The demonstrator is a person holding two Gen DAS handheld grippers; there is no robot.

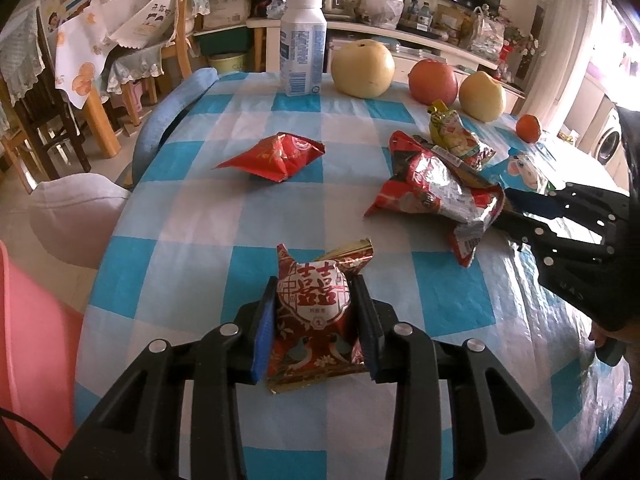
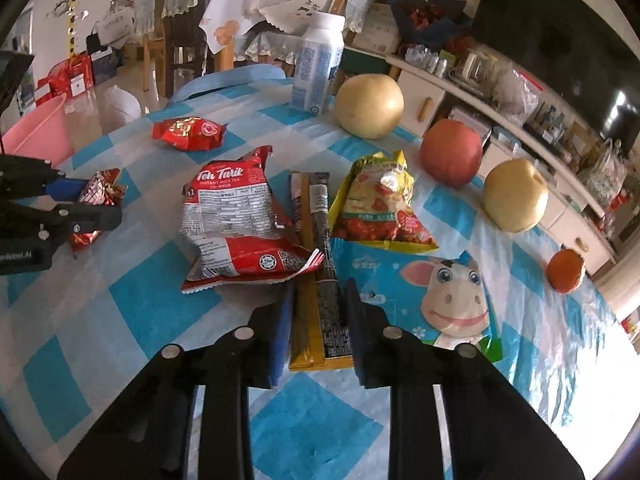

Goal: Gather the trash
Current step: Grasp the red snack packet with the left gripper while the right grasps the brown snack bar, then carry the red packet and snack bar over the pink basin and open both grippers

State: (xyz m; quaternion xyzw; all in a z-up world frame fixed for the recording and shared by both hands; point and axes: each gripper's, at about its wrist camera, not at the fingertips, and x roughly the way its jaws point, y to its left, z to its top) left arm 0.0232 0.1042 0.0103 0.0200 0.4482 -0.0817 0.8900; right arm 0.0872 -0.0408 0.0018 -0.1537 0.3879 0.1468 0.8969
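A small red patterned wrapper (image 1: 312, 312) stands crumpled, and a long brown-and-black sachet (image 2: 320, 280) lies flat beside other wrappers.

Left gripper (image 1: 314, 316) and right gripper (image 2: 318, 316), fingers pinched, angled downward.

The left gripper (image 1: 316, 320) pinches a red candy wrapper (image 1: 314, 312) on the checked tablecloth (image 1: 192, 240); the right gripper (image 1: 520, 216) reaches among wrappers.

Both handheld tools look alike: the left black plastic two-finger gripper (image 1: 316, 328) and the right black plastic two-finger gripper (image 2: 318, 332) have angular linkage arms with triangular cutouts, round silver pivot screws, flat blue pads inside their fingers, and faint pale lettering on the body.
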